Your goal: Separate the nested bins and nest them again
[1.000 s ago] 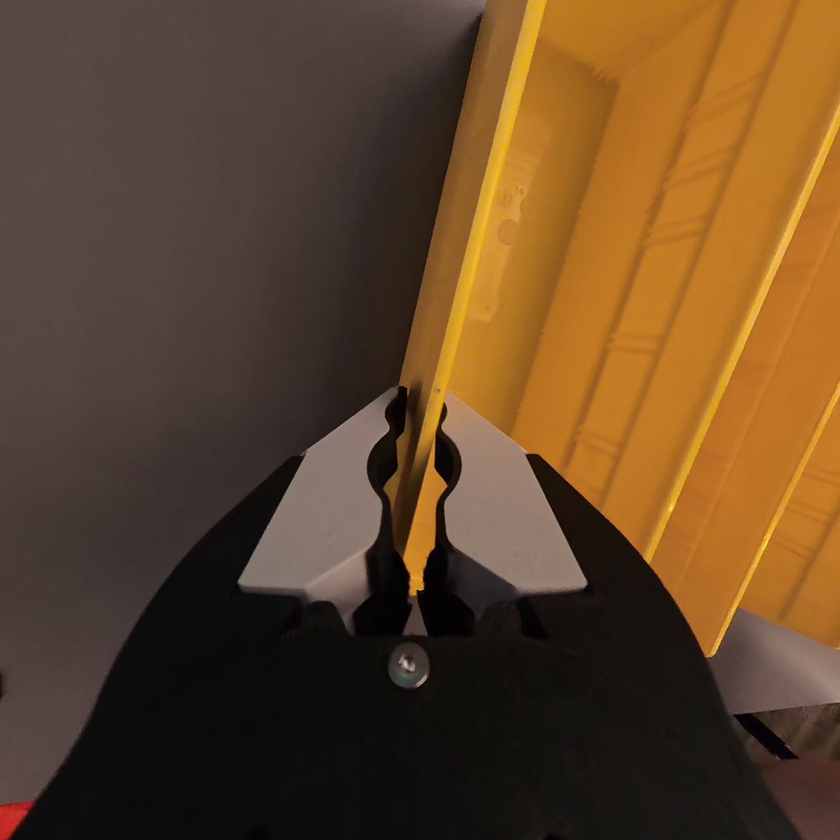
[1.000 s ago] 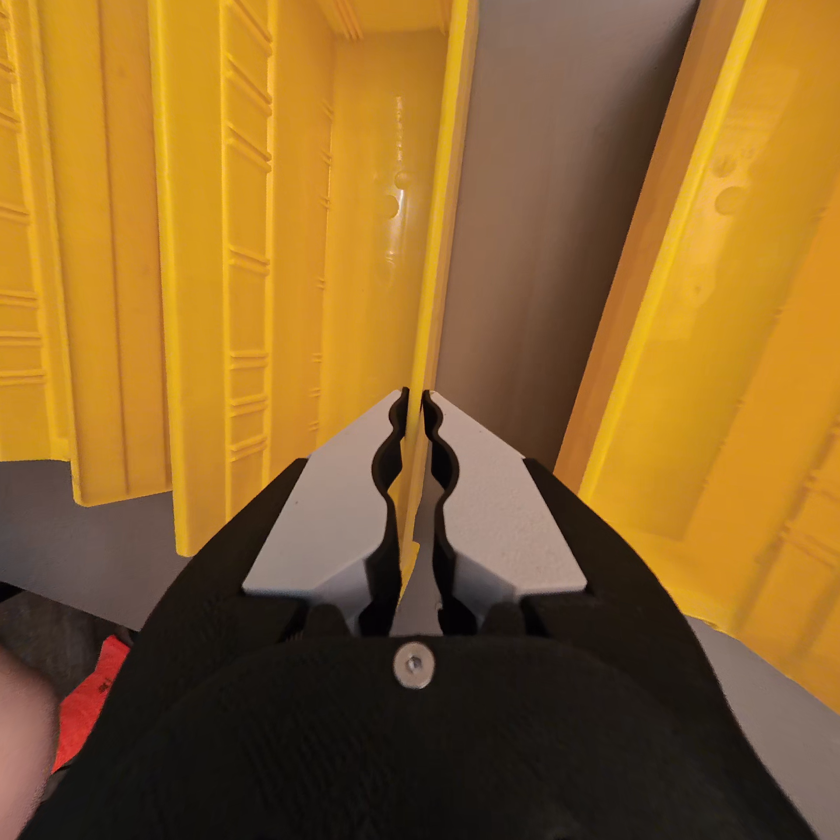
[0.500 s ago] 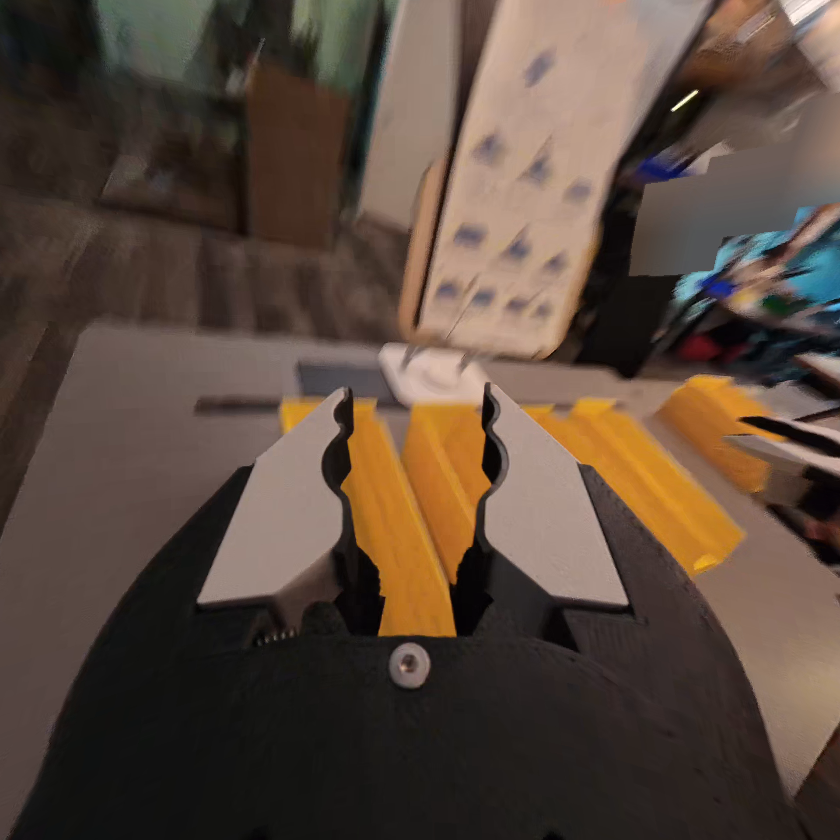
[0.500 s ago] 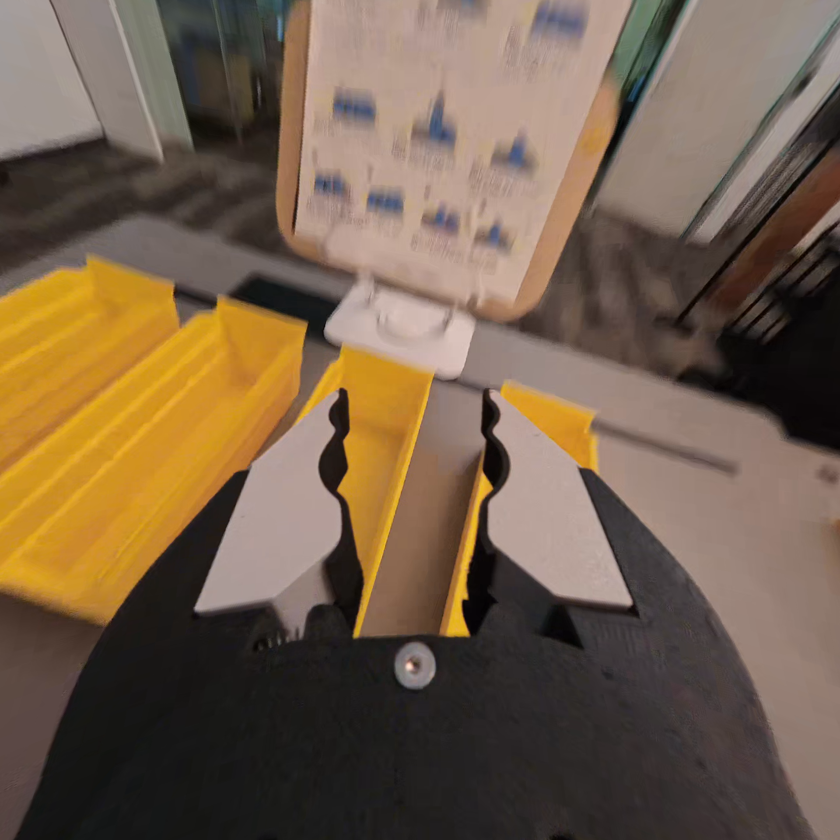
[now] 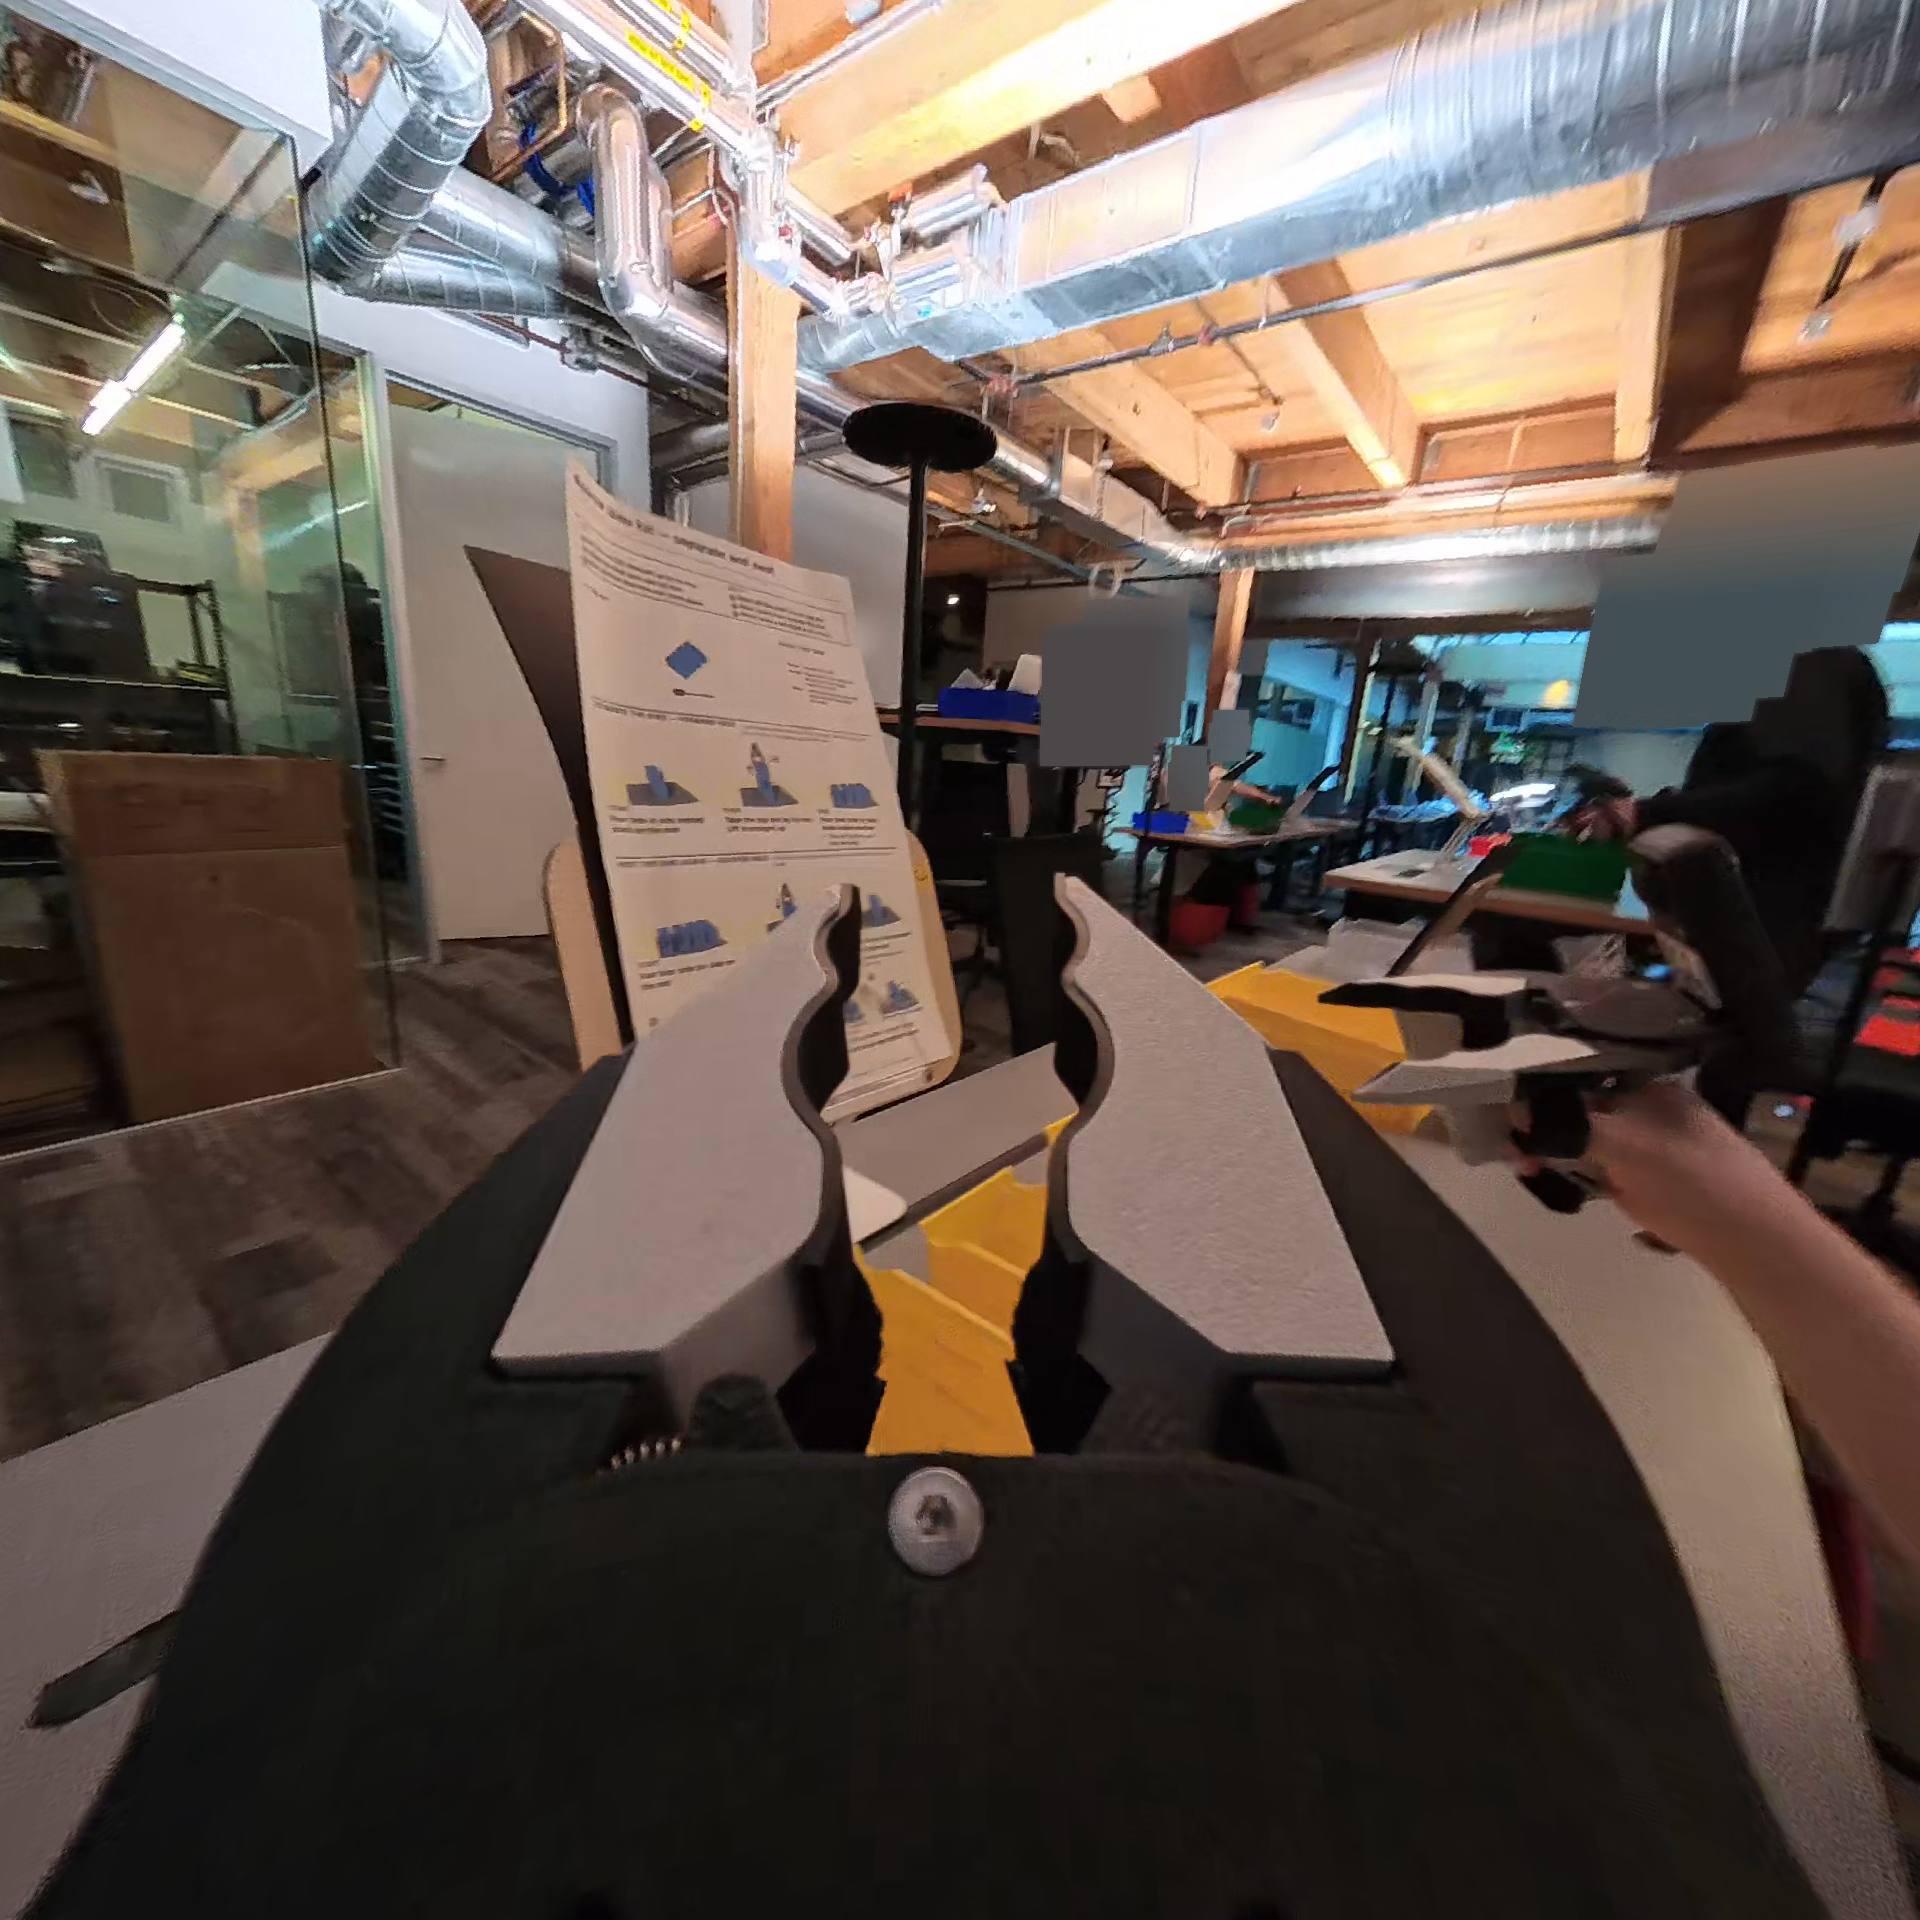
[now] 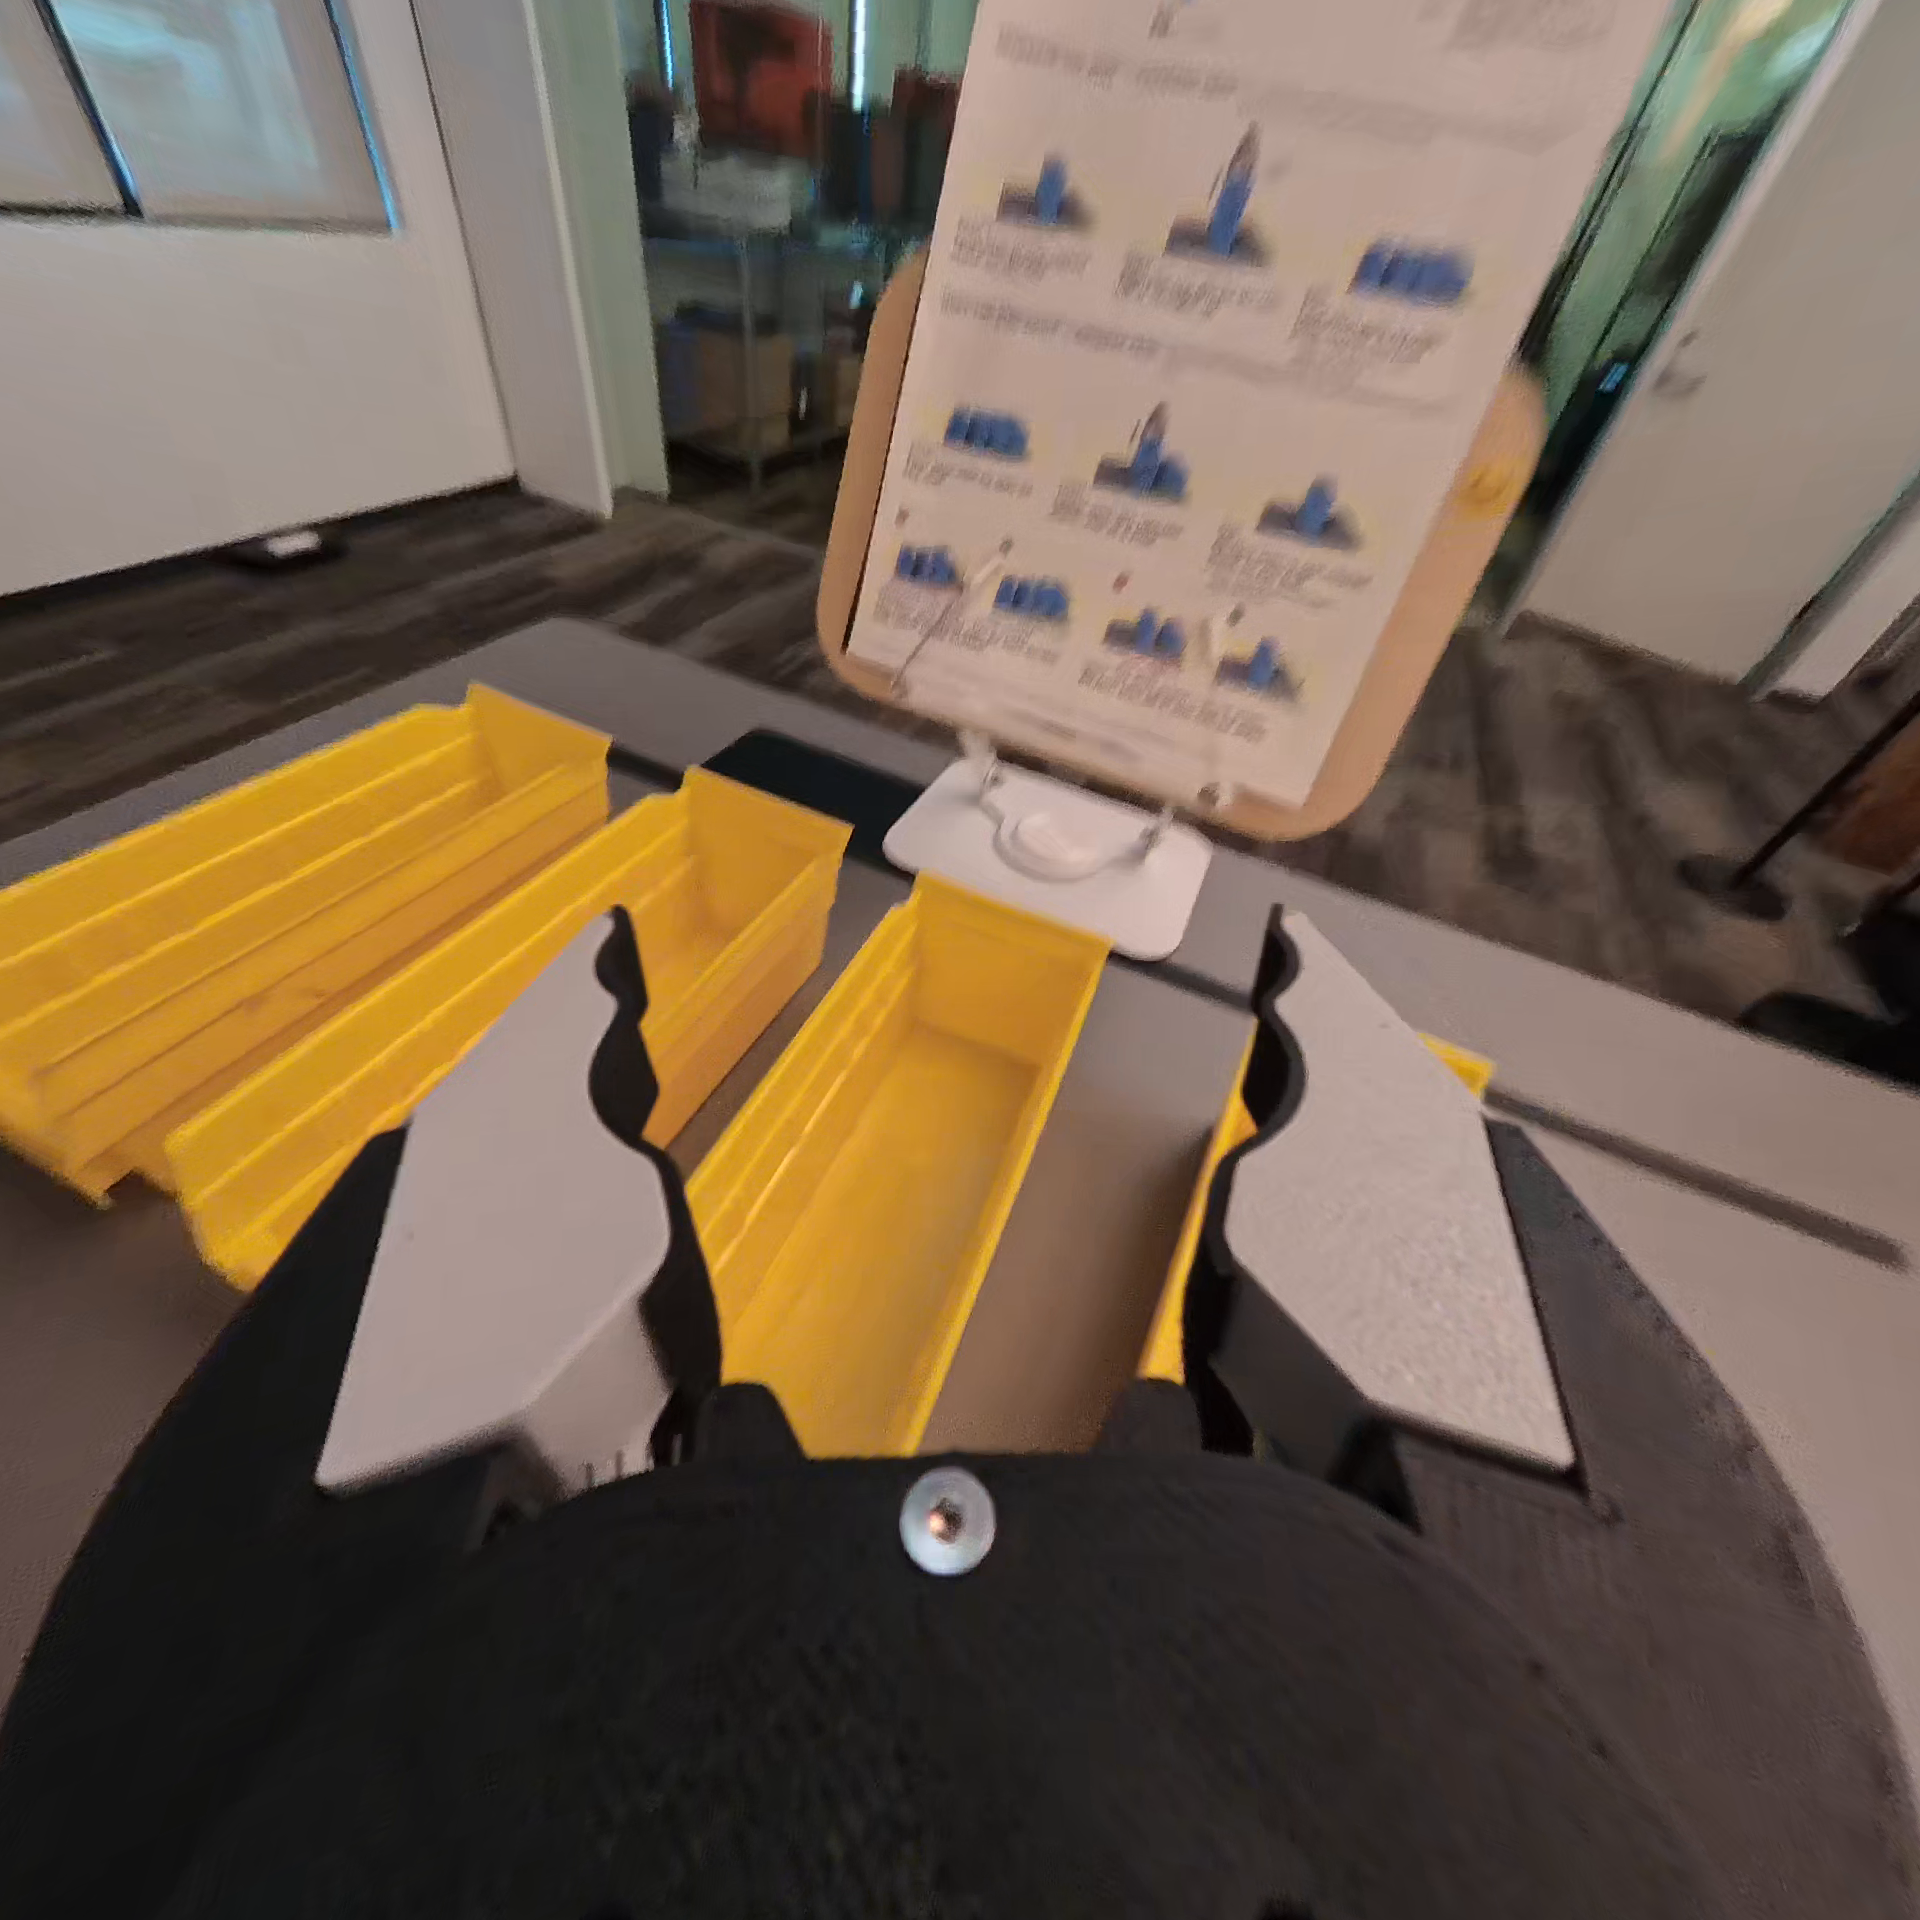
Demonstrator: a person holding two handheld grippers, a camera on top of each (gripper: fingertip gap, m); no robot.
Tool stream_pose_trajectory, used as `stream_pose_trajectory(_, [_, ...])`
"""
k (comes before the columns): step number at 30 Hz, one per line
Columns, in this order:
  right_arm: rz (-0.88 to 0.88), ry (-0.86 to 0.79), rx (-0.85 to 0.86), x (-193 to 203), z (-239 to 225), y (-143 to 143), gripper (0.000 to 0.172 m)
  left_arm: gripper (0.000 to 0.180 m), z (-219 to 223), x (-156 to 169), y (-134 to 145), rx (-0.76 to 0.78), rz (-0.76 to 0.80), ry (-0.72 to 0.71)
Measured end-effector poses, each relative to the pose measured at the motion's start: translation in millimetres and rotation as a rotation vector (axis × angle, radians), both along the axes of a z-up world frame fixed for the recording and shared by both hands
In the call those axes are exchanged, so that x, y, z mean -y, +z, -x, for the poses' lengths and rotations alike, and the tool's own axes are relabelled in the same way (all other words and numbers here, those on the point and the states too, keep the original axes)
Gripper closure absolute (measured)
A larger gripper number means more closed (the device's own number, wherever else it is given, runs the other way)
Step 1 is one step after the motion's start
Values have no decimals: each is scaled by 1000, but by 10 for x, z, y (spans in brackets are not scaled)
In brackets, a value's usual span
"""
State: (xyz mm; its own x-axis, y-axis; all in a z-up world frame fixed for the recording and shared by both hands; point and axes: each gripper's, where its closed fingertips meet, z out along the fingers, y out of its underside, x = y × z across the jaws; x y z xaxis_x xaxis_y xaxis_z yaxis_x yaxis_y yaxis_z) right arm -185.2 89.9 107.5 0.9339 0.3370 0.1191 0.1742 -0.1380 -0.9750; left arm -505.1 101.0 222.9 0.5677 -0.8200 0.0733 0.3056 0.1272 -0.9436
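Several yellow bins stand apart, side by side, on the grey table: a far-left bin, a second bin, a middle bin, and a right bin mostly hidden by my finger. My right gripper is wide open and empty above the middle bin. It also shows in the left wrist view, held by a hand. My left gripper is open and empty, raised and pointing over the room. Yellow bins show below it.
An instruction sheet on a wooden board stands on a white base at the table's far edge, also in the left wrist view. Beyond are a glass wall, a cardboard box and other desks.
A second ago each gripper was shut on a yellow bin wall. Both have opened, let go and lifted back. The bins now lie apart on the table.
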Motion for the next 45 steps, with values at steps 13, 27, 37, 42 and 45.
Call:
stream_pose_trajectory(13, [947, -256, 36, -466, 293, -1801, 21, 128, -490, 59, -78, -20, 89, -160])
stream_pose_trajectory(27, [1237, -378, 96, -562, 228, -2180, 31, 135, -705, 316, -218, -186, 111, -180])
stream_pose_trajectory(37, [1315, -358, 112, -549, 230, -2145, 57, 134, -799, 287, -330, -238, 148, -190])
stream_pose_trajectory(42, [1328, -333, 94, -539, 225, -2125, 63, 134, -820, 284, -352, -250, 153, -193])
stream_pose_trajectory(45, [1344, -318, 68, -518, 227, -2086, 64, 134, -807, 285, -345, -249, 152, -191])
